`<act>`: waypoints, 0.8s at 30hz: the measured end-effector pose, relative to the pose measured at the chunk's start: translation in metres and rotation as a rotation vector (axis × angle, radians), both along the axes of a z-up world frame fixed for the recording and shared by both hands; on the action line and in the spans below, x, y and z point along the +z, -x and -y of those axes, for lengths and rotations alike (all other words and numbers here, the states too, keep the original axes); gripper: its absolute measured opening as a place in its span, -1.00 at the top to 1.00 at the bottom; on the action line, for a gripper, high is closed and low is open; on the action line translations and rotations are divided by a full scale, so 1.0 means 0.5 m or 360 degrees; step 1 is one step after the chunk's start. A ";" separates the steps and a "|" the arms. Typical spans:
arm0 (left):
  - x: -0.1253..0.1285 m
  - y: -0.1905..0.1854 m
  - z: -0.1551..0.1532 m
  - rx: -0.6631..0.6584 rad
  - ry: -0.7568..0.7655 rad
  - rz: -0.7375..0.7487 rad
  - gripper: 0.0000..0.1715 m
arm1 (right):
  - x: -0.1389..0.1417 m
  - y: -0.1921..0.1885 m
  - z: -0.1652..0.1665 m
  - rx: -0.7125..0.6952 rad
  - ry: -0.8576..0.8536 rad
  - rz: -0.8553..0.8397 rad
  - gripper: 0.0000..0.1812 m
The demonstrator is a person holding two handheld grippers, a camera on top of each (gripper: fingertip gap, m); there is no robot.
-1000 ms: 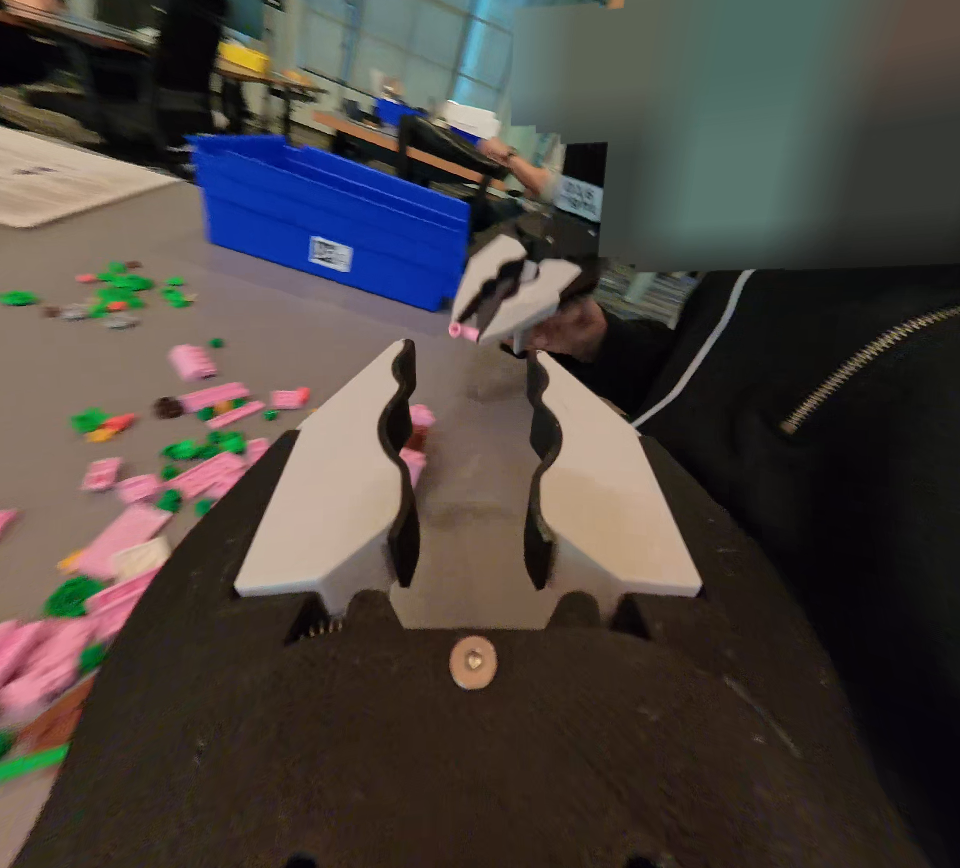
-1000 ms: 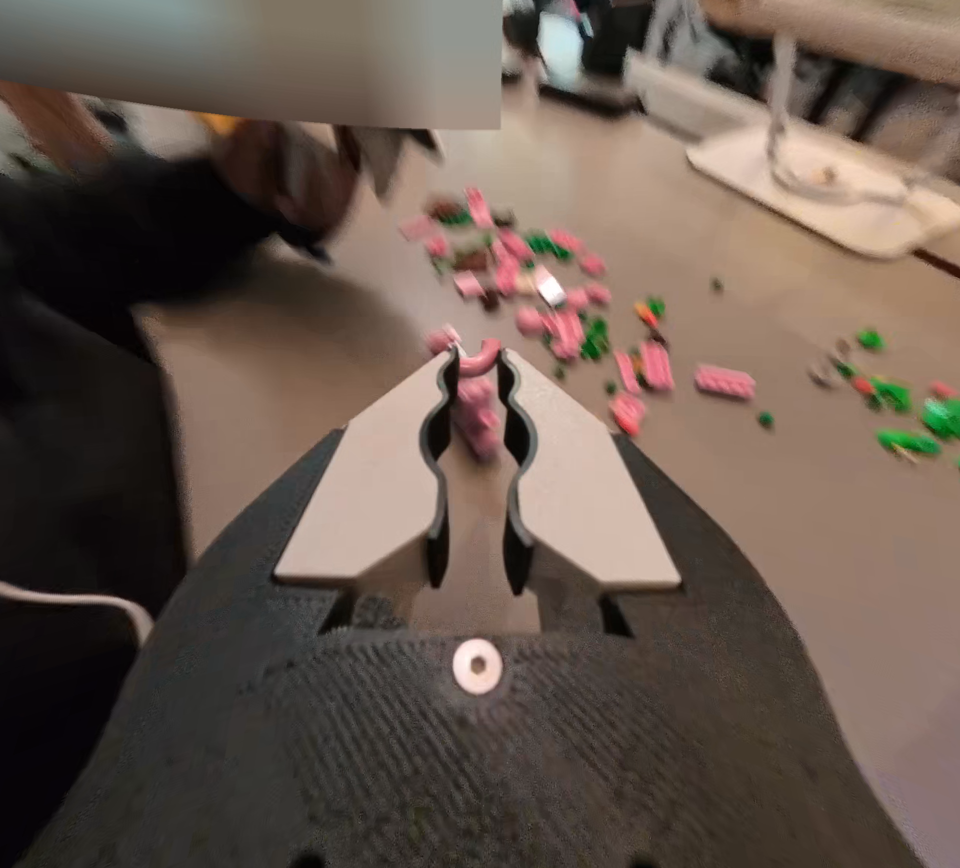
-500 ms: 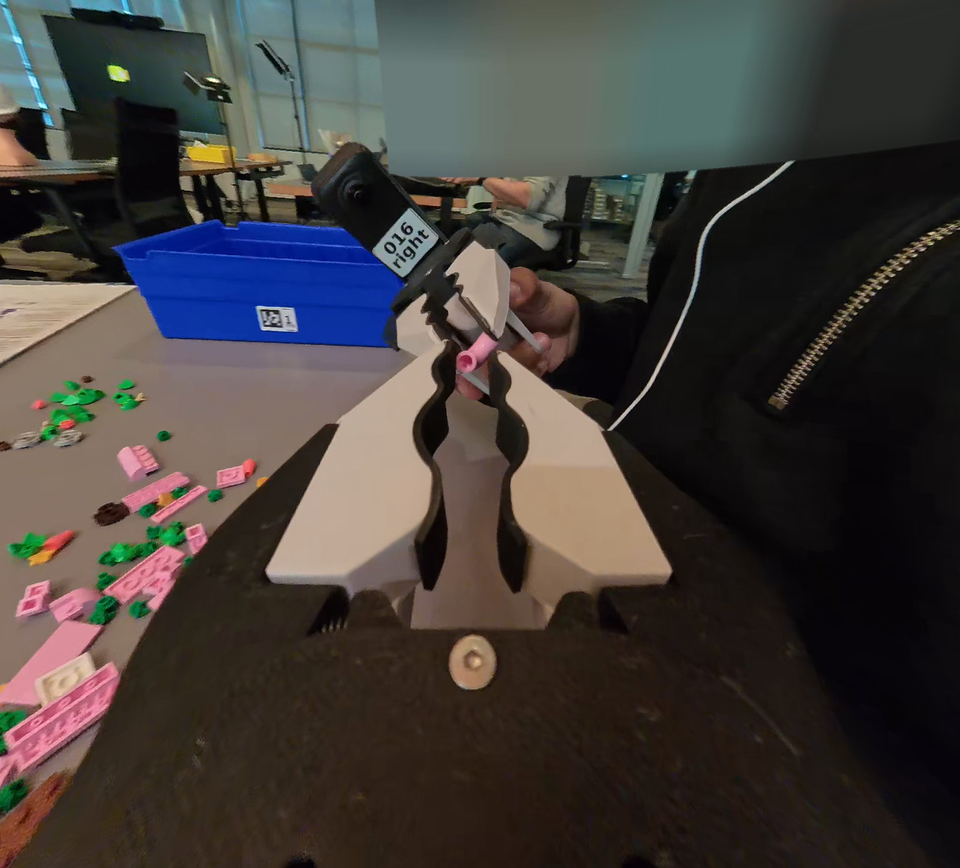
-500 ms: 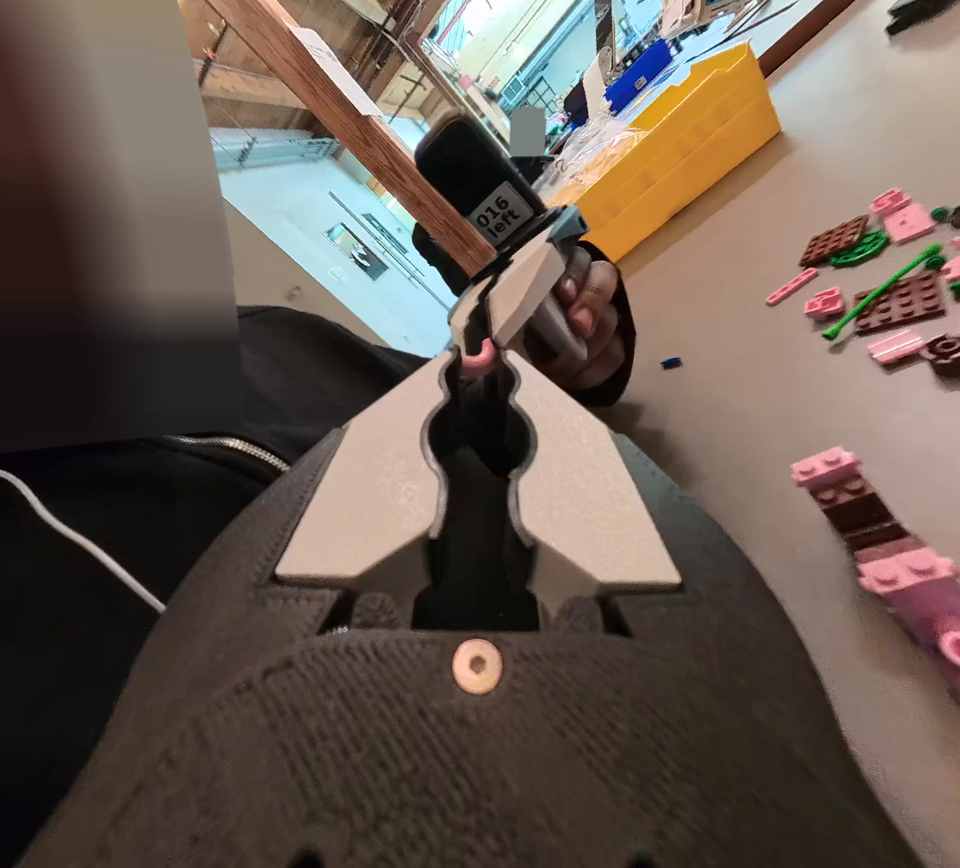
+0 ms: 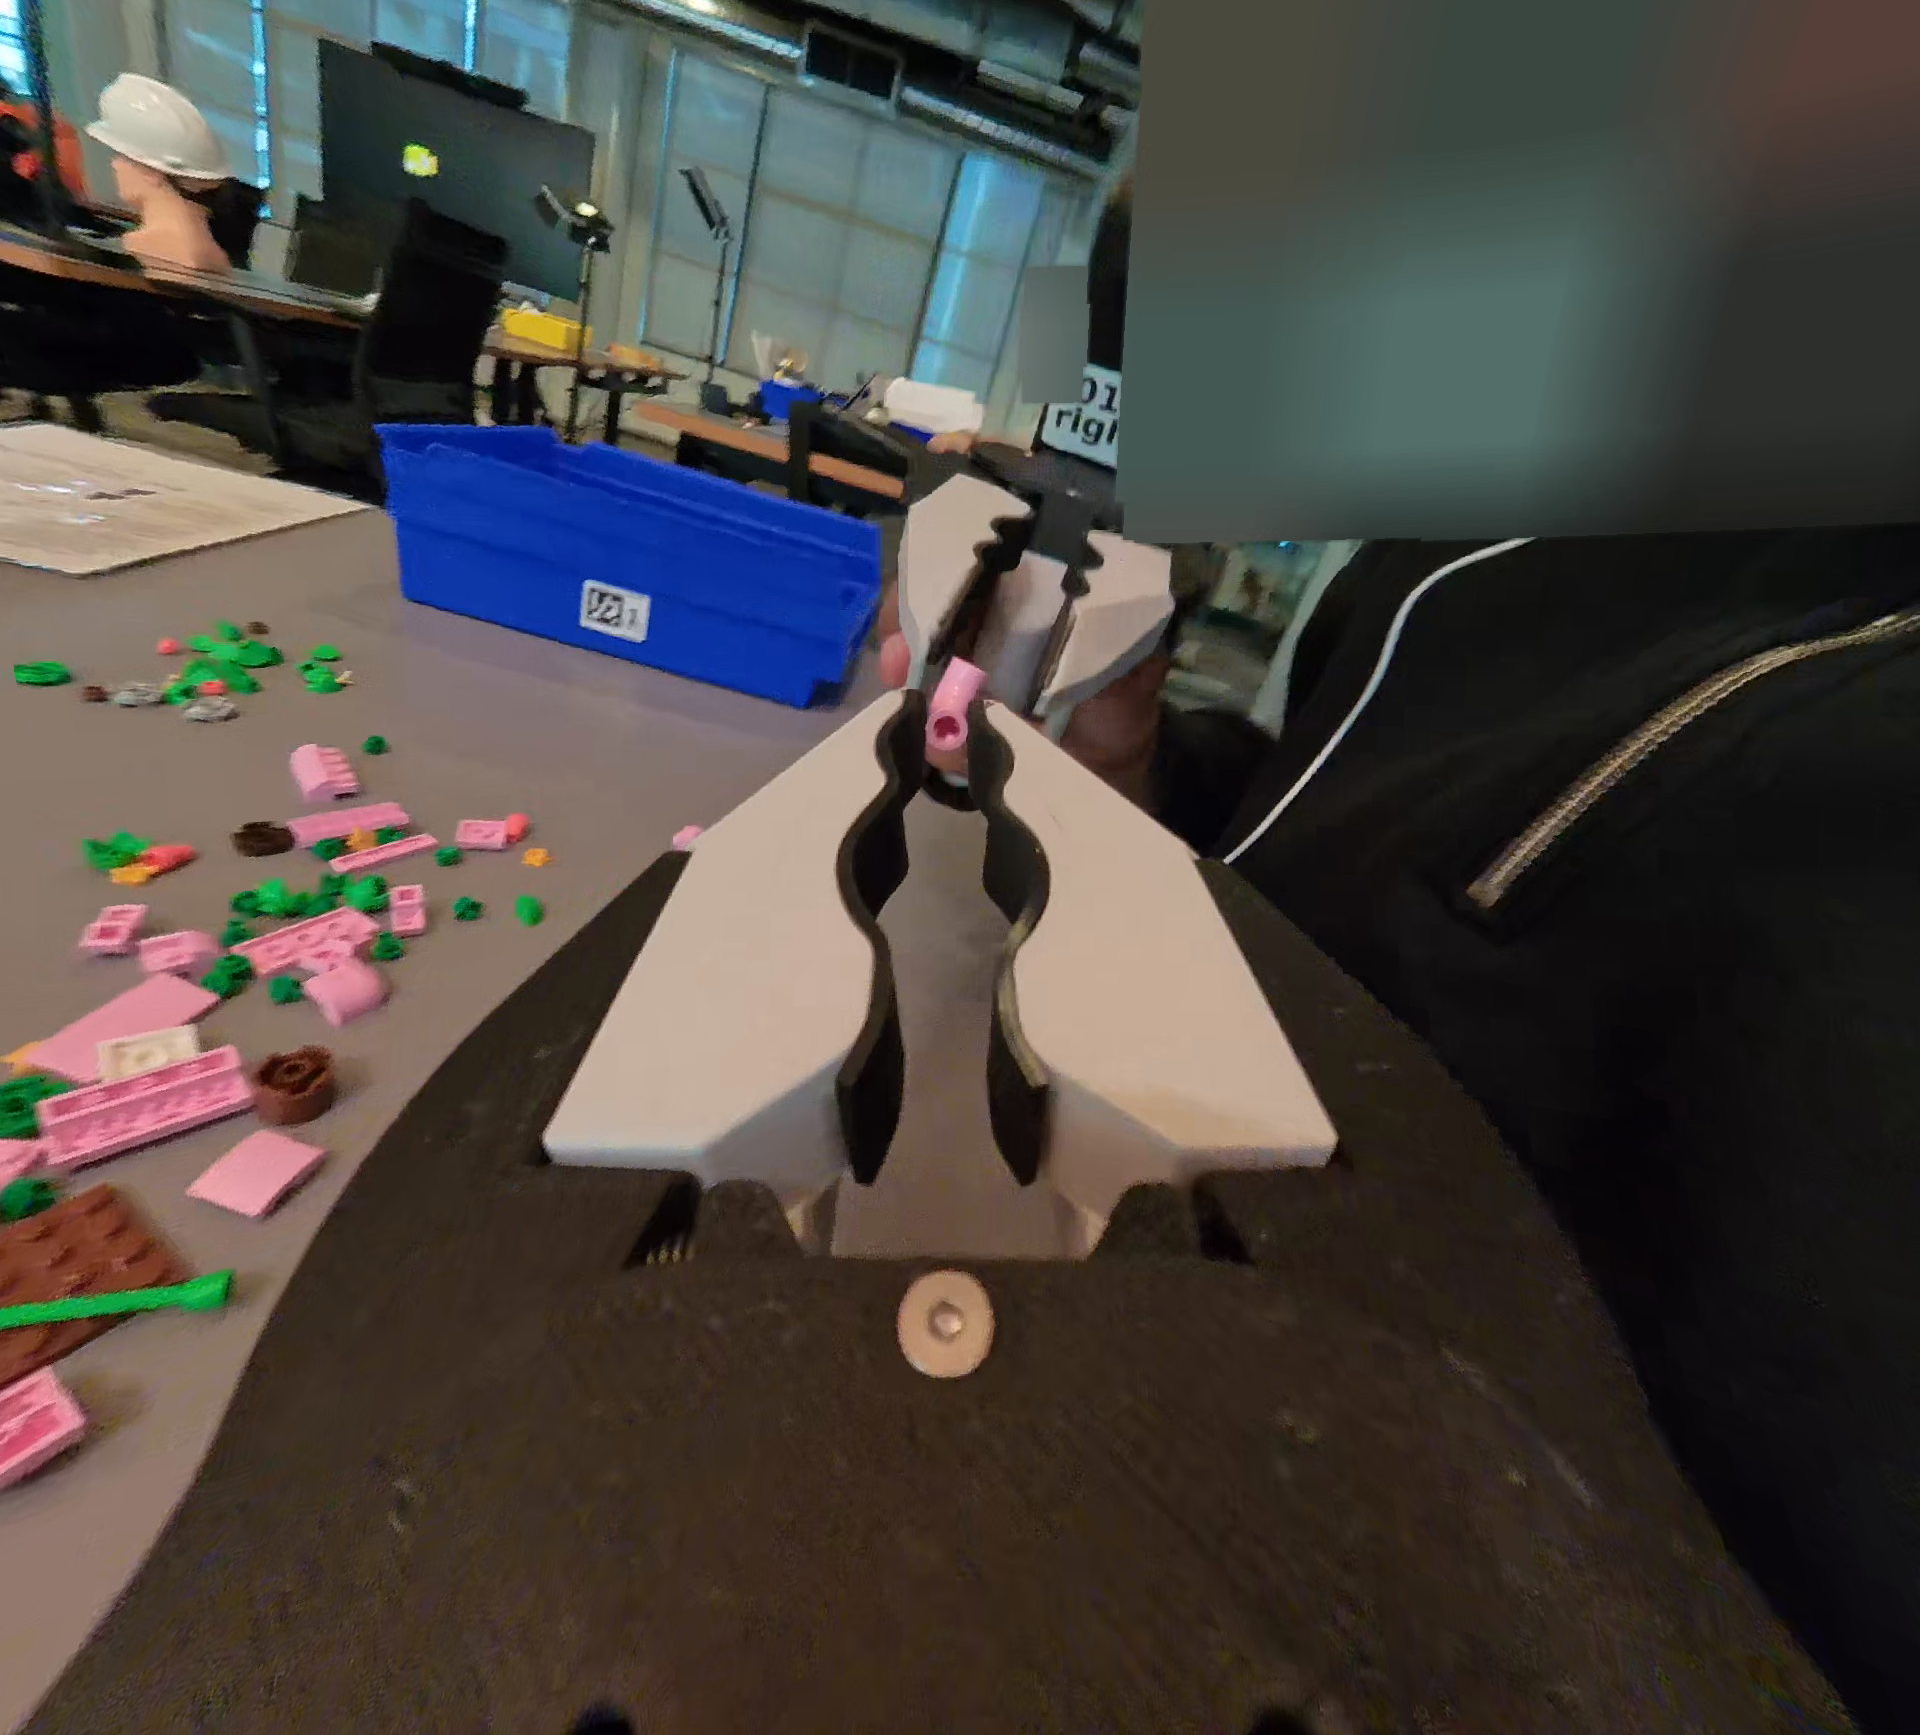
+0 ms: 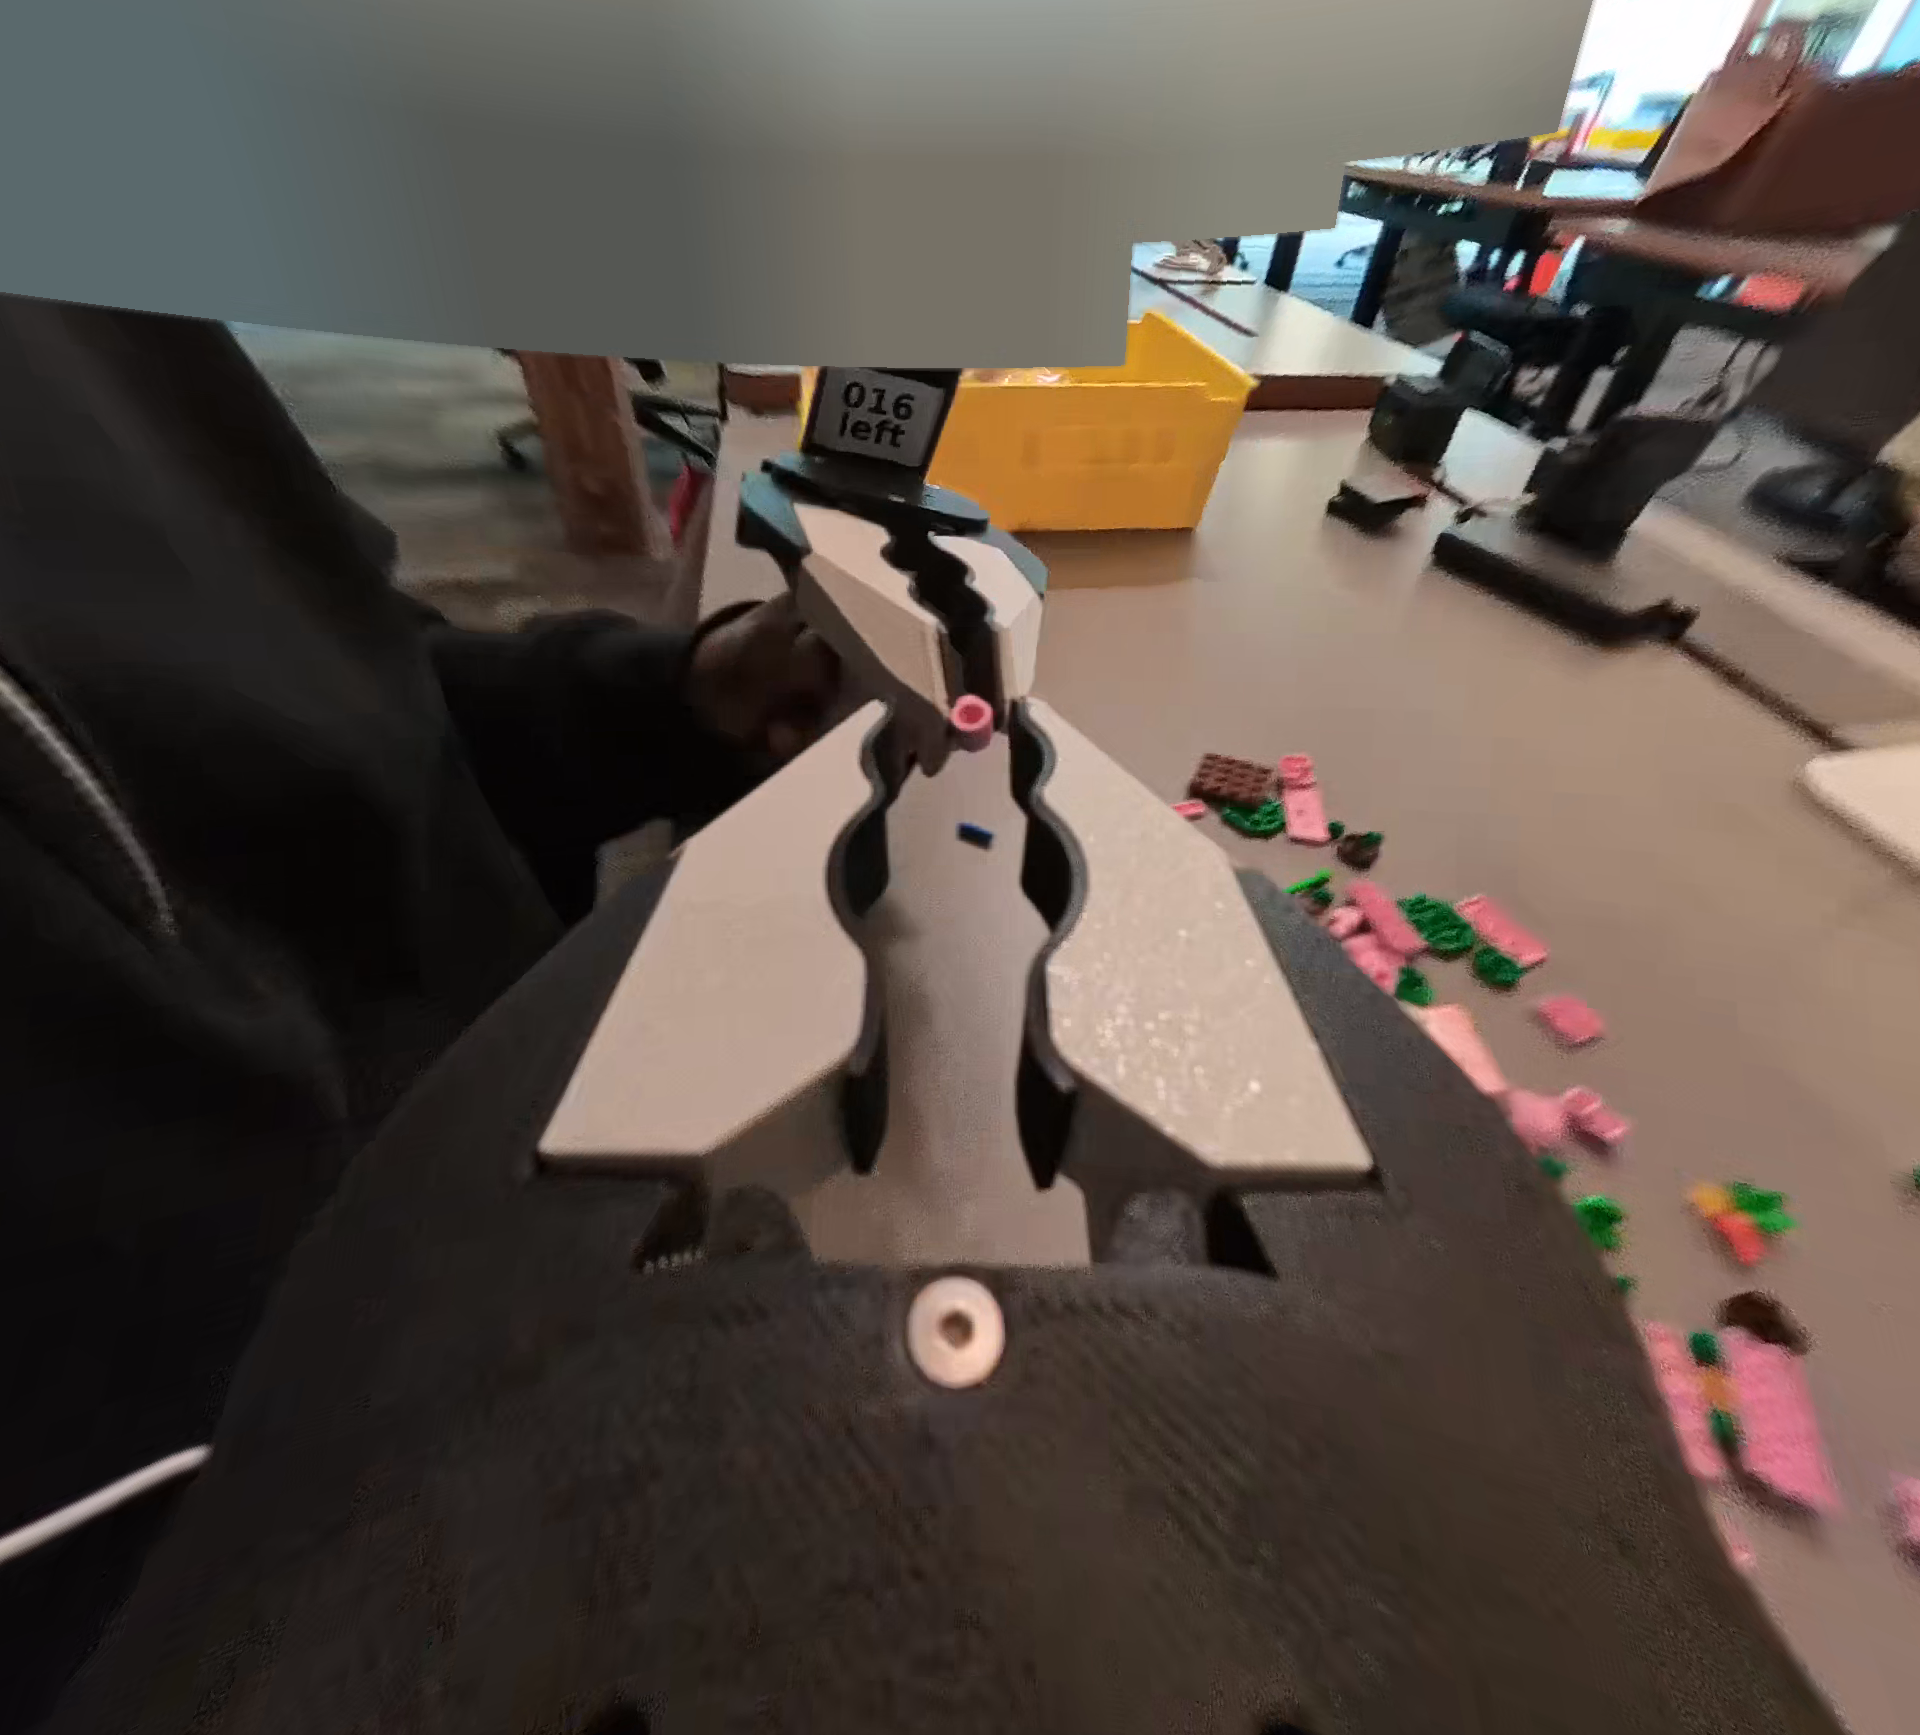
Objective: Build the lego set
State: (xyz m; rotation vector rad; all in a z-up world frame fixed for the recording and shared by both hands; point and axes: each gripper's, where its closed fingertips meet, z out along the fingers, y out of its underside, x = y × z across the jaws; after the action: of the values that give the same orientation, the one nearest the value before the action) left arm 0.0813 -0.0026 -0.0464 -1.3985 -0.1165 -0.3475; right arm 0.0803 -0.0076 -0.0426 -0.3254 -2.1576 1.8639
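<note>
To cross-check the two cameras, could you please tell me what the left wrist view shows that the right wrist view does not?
Only the left wrist view: the blue bin and a white hard hat. Only the right wrist view: the yellow bin and a tiny blue piece on the table. Both: the left gripper shut on a small pink piece, the open right gripper, loose pink and green bricks.

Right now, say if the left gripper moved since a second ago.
Yes: the left gripper closed inward, toward its mount's centre screw, onto the pink piece.
</note>
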 end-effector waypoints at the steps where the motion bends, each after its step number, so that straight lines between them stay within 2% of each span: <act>1: 0.007 -0.002 0.006 -0.0044 -0.0053 0.0035 0.95 | 0.003 -0.002 0.008 0.0005 -0.0045 -0.0086 0.82; 5: 0.024 -0.009 0.024 -0.0171 -0.0173 0.0121 0.96 | 0.023 -0.006 0.021 0.0040 -0.0049 -0.0266 0.91; 13: 0.021 -0.007 0.022 -0.0217 -0.0190 0.0171 0.96 | 0.017 -0.006 0.024 0.0099 -0.0079 -0.0294 0.94; 16: 0.029 -0.010 0.023 -0.0378 -0.0272 0.0372 0.76 | 0.022 -0.013 0.020 0.0143 -0.0110 -0.0397 0.94; 19: 0.029 -0.017 0.016 -0.0566 -0.0310 0.0604 0.65 | 0.035 -0.030 0.020 0.0231 -0.0129 -0.0527 0.94; 22: 0.029 -0.035 0.010 -0.0748 -0.0312 0.0749 0.72 | 0.037 -0.039 0.022 0.0297 -0.0190 -0.0630 0.94; 24: 0.040 -0.042 0.019 -0.0862 -0.0378 0.0820 0.90 | 0.033 -0.042 0.023 0.0323 -0.0262 -0.0692 0.94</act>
State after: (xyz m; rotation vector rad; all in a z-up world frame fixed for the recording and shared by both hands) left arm 0.1023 -0.0121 -0.0264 -1.0616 -0.1112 -1.1350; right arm 0.1015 -0.0191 -0.0261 0.3164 -2.0723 1.6458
